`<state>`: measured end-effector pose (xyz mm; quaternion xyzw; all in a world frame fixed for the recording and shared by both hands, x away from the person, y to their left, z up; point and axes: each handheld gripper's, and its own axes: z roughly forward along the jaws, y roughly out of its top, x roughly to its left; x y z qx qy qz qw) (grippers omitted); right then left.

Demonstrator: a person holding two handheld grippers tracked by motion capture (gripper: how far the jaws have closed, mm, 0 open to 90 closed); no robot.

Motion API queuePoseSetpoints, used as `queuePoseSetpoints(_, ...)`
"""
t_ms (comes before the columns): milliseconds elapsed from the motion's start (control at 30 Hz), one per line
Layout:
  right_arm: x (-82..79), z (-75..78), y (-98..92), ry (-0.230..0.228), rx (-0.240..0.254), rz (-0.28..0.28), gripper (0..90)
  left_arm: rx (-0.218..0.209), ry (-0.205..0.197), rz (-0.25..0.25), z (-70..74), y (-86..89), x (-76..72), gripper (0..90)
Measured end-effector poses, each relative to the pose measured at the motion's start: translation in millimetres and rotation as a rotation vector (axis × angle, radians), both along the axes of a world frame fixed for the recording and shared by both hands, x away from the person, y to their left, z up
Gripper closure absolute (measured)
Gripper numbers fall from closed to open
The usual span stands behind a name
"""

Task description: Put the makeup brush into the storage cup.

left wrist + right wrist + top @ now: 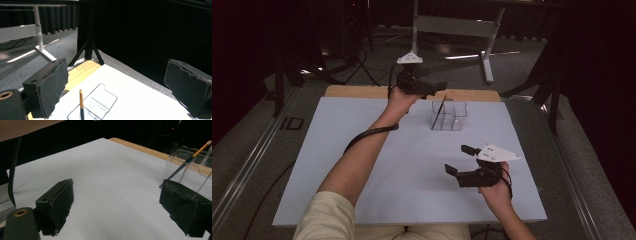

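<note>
Left gripper point(439, 90): raised above far edge of table point(362, 165), jaws spread wide, nothing between them. Pencil point(439, 112): leaned upright in left compartment of clear holder point(457, 117), just below that gripper. Right gripper point(457, 160): hovered low over near right of table, jaws wide apart, empty.

"ID" mark on floor point(292, 123) left of table.

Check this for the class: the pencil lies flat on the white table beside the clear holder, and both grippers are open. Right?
Not quite. The pencil stands leaning inside the clear holder, as the high view shows. Both the left gripper and right gripper are open.
</note>
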<state>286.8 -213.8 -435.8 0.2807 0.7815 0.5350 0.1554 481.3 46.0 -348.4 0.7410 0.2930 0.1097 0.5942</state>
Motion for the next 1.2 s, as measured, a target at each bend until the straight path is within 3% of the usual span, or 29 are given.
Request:
queuePoseSetpoints(67, 0.0, 0.0, 0.4, 0.000, 0.000, 0.000, 12.3, -0.002, -0.018, -0.007, -0.9, 0.4, -5.3, 4.9)
queuePoseSetpoints(167, 0.1, -0.2, 0.3, 0.001, -0.001, 0.000, 12.3, -0.030, -0.001, -0.026, -2.5, 2.5, -10.1, 2.7)
queuePoseSetpoints(333, -0.1, -0.5, 0.3, 0.001, -0.004, -0.004, 12.3, -0.015, 0.003, -0.052, -4.8, 5.0, -19.8, 2.6)
queuePoseSetpoints(533, 0.8, -1.2, 0.6, 0.002, -0.008, -0.007, 12.3, -0.038, 0.008, -0.072, -5.0, 13.2, -31.2, 2.6)
queuePoseSetpoints(1200, 1.5, -3.1, 6.4, 0.006, -0.018, 0.004, 12.3, -0.016, 0.003, -0.099, -14.5, 45.0, -72.3, 2.7)
